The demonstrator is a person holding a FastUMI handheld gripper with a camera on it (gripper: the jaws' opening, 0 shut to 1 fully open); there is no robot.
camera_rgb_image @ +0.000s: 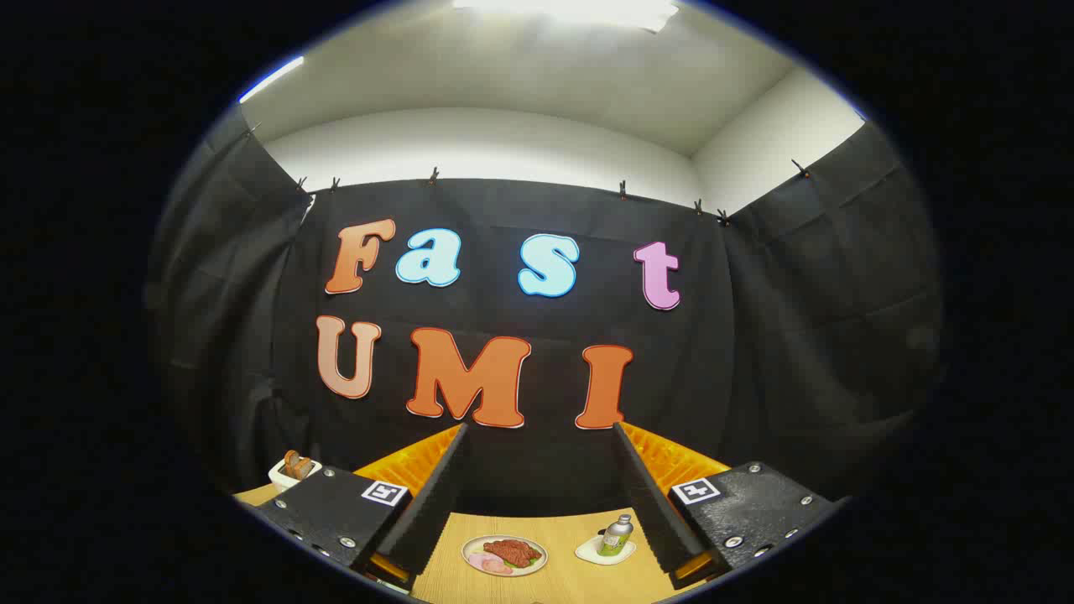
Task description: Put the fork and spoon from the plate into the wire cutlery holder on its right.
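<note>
The tool (537,428) is held up off the pale wooden surface (562,579), its two black ribbed fingers (432,495) spread wide apart with nothing between them but the black cloth wall of the booth beyond. Each finger has an orange backing, and each black mounting block carries a small square black-and-white marker; the pattern is not readable as writing.

Low down between the fingers, on the surface, lies a round pale plate (504,555) with pieces of red-brown meat, something pink and a little green on it. I cannot make out a fork or spoon on it from here; they are too small to tell. Just to the right of the plate, near the right finger, stands a small silver bottle with a green label (617,534) on a white coaster-like mat (606,550); the label's writing is too small to read. I cannot pick out a wire cutlery holder.

Off beyond the left finger block sits a small white square dish (291,472) with brownish pieces in it, well apart from the plate.
</note>
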